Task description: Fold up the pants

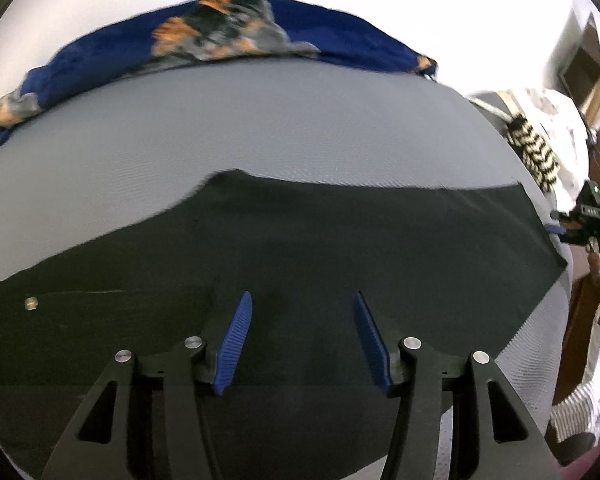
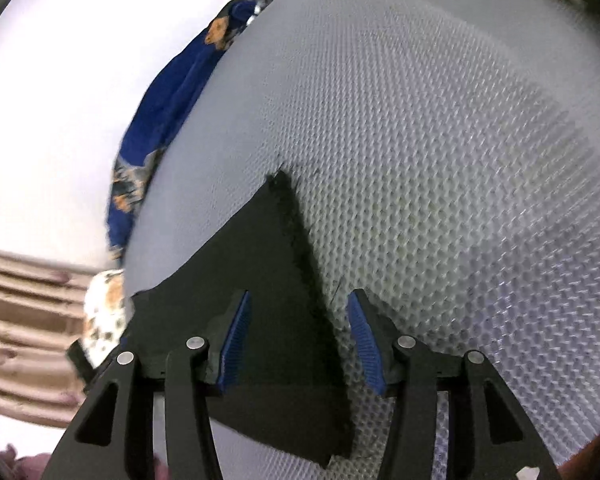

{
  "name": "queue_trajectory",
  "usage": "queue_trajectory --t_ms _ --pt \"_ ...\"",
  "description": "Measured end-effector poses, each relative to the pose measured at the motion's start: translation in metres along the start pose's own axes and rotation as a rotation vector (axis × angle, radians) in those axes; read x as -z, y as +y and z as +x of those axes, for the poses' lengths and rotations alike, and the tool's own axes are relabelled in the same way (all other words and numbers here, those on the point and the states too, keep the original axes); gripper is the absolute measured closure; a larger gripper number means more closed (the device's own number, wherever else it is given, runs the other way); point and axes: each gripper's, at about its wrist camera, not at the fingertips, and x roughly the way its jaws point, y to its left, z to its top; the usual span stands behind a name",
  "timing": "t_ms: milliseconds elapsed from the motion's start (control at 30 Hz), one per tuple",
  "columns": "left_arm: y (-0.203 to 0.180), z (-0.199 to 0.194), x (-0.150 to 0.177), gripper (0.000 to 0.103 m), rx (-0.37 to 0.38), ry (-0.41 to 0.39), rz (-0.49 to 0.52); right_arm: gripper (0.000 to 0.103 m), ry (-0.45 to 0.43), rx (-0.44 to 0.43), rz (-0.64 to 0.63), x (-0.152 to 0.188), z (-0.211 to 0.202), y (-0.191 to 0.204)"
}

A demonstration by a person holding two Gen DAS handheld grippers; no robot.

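Grey mesh padding (image 1: 300, 120) is covering the bench, and the black pants (image 1: 340, 240) are lying flat across its near side. Your left tongs (image 1: 302, 340) are hovering over the pants with the blue pads spread apart — nothing between them. Your right tongs (image 2: 298, 340) are also standing apart, straddling the pants' hem edge (image 2: 300, 240). Beyond the pants, a blue patterned cloth (image 1: 220, 36) is lying along the far edge.
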Motion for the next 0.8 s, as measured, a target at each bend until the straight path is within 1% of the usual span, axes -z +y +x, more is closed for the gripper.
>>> queue_trajectory --t_ms 33,100,133,200,233,267,300,333,400,500,600,667,733,800 --pt "-0.007 0.005 -0.001 0.049 0.005 0.012 0.009 0.056 0.016 -0.020 -0.006 0.000 0.001 -0.002" --pt "-0.020 0.015 -0.003 0.049 0.019 0.037 0.034 0.061 0.060 -0.061 -0.036 0.003 0.008 -0.001" --pt "-0.028 0.020 -0.003 0.049 0.025 0.048 0.051 0.061 0.074 -0.078 -0.058 0.005 0.013 0.002" --pt "-0.036 0.028 -0.002 0.049 0.030 0.072 0.073 0.063 0.090 -0.117 -0.086 0.007 0.020 0.005" --pt "-0.041 0.035 -0.001 0.049 0.032 0.090 0.084 0.067 0.089 -0.132 -0.087 0.007 0.023 0.006" --pt "-0.044 0.040 0.000 0.049 0.029 0.100 0.087 0.078 0.095 -0.144 -0.078 0.008 0.029 0.005" --pt "-0.046 0.044 0.002 0.048 0.023 0.107 0.089 0.092 0.103 -0.154 -0.066 0.010 0.036 0.004" --pt "-0.049 0.046 0.004 0.047 0.009 0.092 0.104 0.097 0.101 -0.152 -0.056 0.012 0.042 0.003" --pt "-0.054 0.047 0.003 0.044 -0.009 0.080 0.127 0.096 0.054 -0.161 -0.027 0.016 0.042 0.003" --pt "-0.054 0.047 0.001 0.043 -0.005 0.077 0.114 0.096 -0.012 -0.108 -0.005 0.025 0.035 0.010" --pt "-0.048 0.040 0.001 0.043 0.008 0.068 0.084 0.096 -0.062 -0.098 0.059 0.033 0.032 0.024" --pt "-0.044 0.032 0.001 0.043 0.014 0.046 0.069 0.096 -0.089 -0.093 0.076 0.037 0.030 0.042" --pt "-0.038 0.020 -0.001 0.043 0.016 0.016 0.054 0.096 -0.103 -0.091 0.065 0.040 0.027 0.066" --pt "-0.032 0.009 -0.001 0.043 0.022 -0.007 0.035 0.096 -0.107 -0.112 0.042 0.042 0.028 0.094"
